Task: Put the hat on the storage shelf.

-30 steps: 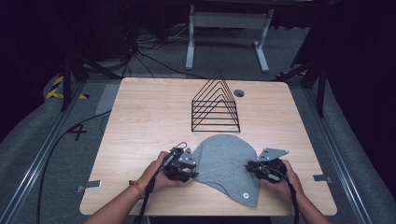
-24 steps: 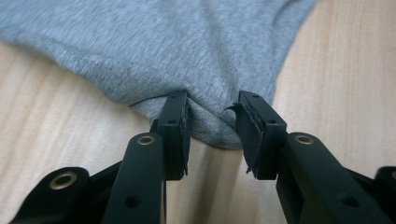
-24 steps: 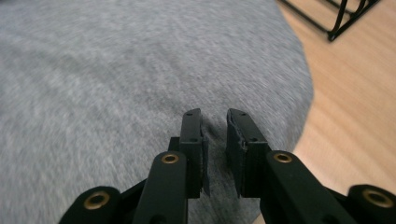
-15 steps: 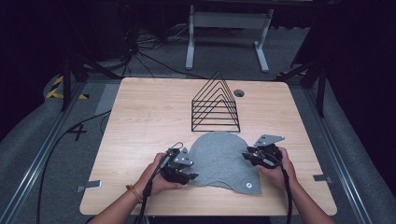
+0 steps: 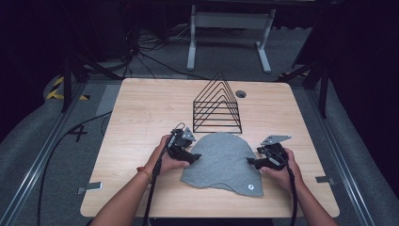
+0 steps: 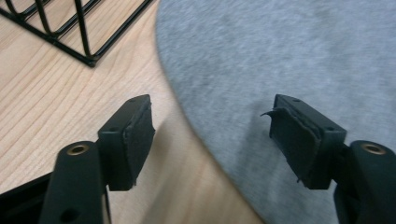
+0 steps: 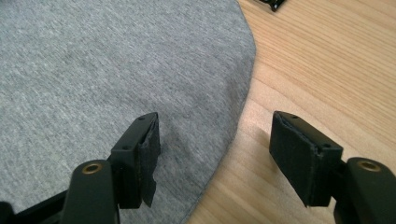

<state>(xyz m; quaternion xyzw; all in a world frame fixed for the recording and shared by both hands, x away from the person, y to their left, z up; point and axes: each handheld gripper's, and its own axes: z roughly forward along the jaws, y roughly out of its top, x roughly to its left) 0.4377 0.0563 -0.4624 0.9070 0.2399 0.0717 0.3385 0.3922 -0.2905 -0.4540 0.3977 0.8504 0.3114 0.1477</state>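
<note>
Now both my jaws stand released, and they have just been opening. Under my left gripper (image 6: 212, 140) the edge of the grey cloth (image 6: 289, 65) passes between the two pads, but the pads do not press it; one pad is over the wood, the other over the fabric. With my right gripper (image 7: 215, 149) it is the same: the curved edge of the cloth runs between the pads, the cloth lies flat, and nothing is grasped.

From the high view, my left gripper (image 5: 194, 157) is at the left edge of the cloth (image 5: 221, 160) and my right gripper (image 5: 251, 161) at its right edge. The cloth lies flat on the near half of the wooden table (image 5: 141, 117), with a rounded top and a wavy lower border. Near its lower right corner there is a small round tag (image 5: 250, 187); if it carries writing, it is too small for me to read.

Just behind the cloth stands a black wire rack (image 5: 217, 106) with triangle-shaped dividers. A little further, right of the rack, there is a round hole (image 5: 241, 93) in the table.

On the floor, left of the table, a mark like the number 4 (image 5: 78, 133) is drawn.
</note>
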